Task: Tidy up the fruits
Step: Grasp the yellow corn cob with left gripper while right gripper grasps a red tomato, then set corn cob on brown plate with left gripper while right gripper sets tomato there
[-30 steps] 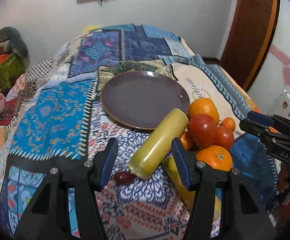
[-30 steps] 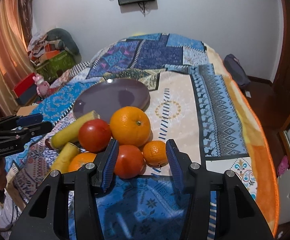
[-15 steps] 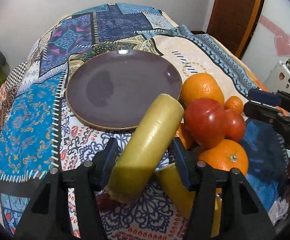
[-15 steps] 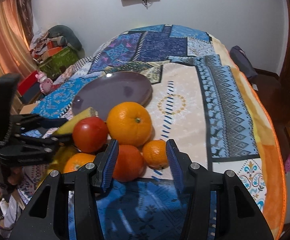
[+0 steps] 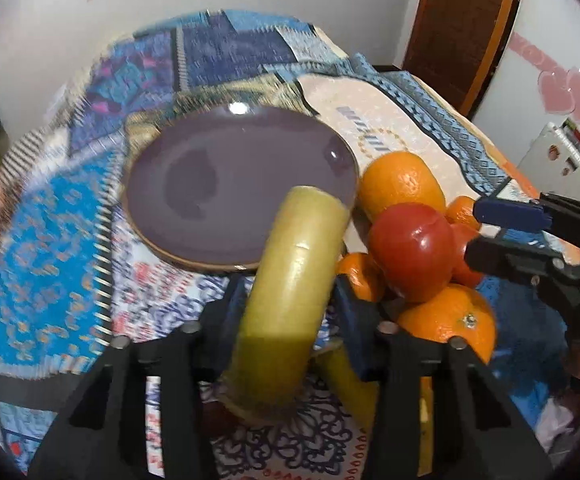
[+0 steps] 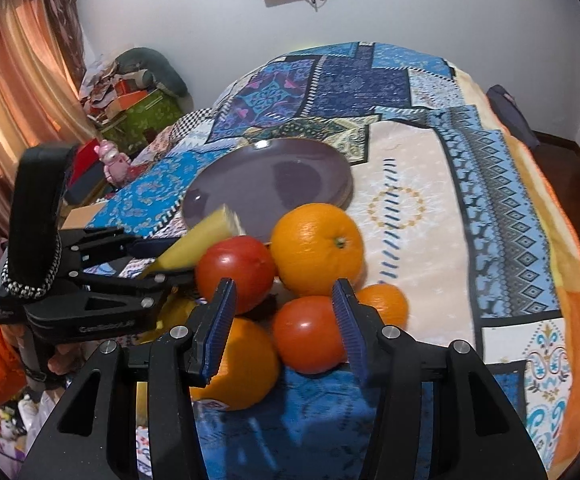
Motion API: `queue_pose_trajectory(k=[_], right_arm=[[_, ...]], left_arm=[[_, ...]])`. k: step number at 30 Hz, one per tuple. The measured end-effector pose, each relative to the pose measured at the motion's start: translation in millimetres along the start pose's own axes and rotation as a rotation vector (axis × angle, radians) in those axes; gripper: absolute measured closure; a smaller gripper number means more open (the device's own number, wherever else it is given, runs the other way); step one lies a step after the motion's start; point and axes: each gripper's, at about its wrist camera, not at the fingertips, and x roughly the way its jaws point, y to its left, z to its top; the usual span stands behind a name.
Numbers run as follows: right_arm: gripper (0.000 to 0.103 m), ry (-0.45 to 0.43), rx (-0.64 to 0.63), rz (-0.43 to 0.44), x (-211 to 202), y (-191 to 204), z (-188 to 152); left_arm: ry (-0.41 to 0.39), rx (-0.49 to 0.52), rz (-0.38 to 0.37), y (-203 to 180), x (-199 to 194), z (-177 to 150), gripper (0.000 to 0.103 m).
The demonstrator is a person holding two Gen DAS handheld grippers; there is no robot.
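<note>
- The left gripper [image 5: 290, 312] is pinching a yellow-green fruit piece [image 5: 294, 276], both blue pads pressed on its sides; its far cut end tilts up over the near rim of the purple plate [image 5: 193, 168]
- Just right of that gripper sits the fruit pile: a large orange [image 5: 400, 182], a red tomato [image 5: 412, 250] in front of it, and another orange [image 5: 456, 320] nearest
- A second yellow-green piece [image 5: 342, 372] lies under the left gripper's right finger, partly hidden
- The right gripper [image 6: 285, 322] has its fingers spread, holding nothing; a red-orange tomato [image 6: 310, 336] lies between its tips, a small orange [image 6: 386, 304] just beyond its right finger
- All rests on a patterned bedspread [image 6: 490, 200]
</note>
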Motion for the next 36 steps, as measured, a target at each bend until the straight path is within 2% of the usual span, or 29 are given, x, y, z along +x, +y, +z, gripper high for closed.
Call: queue_pose_trajectory(k=[2, 5, 8, 11, 14, 19, 24, 29, 32, 36], right_arm=[[0.053, 0.005, -0.006, 0.010, 2.6, 4.6, 0.2], [0.047, 0.009, -0.015, 0.013, 9.2, 10.7, 1.9], [0.047, 0.016, -0.023, 0.022, 15.2, 15.7, 4.5], [0.047, 0.024, -0.025, 0.017, 22.6, 19.8, 6.9], [0.040, 0.019, -0.037, 0.002, 24.9, 26.8, 6.7], [0.040, 0.020, -0.078, -0.053, 27.3, 35.2, 3.4], [0.046, 0.016, -0.059, -0.047, 26.4, 33.7, 2.0], [0.051, 0.024, -0.063, -0.066, 31.9, 36.0, 2.9], [0.057, 0.010, -0.067, -0.089, 33.5, 37.3, 1.2], [0.058, 0.000, -0.059, -0.081, 31.4, 35.8, 0.1]], left_arm=[[-0.017, -0.008, 0.017, 4.6, -5.0, 0.9, 0.066], [-0.007, -0.073, -0.015, 20.8, -7.6, 1.3, 0.066], [-0.016, -0.100, -0.007, 30.6, -9.3, -0.2, 0.066], [-0.020, -0.146, -0.032, 40.5, -9.6, -0.5, 0.066], [-0.025, -0.146, -0.026, 39.2, -8.0, -0.9, 0.066], [-0.012, -0.113, -0.005, 30.5, -4.8, -2.6, 0.066], [0.044, -0.129, -0.017, 32.3, 9.4, -8.6, 0.066], [0.027, -0.156, -0.026, 37.0, 7.7, -6.9, 0.067], [0.016, -0.161, -0.013, 37.9, 4.1, -7.9, 0.067], [-0.014, -0.172, -0.010, 41.2, -6.3, -6.7, 0.067]])
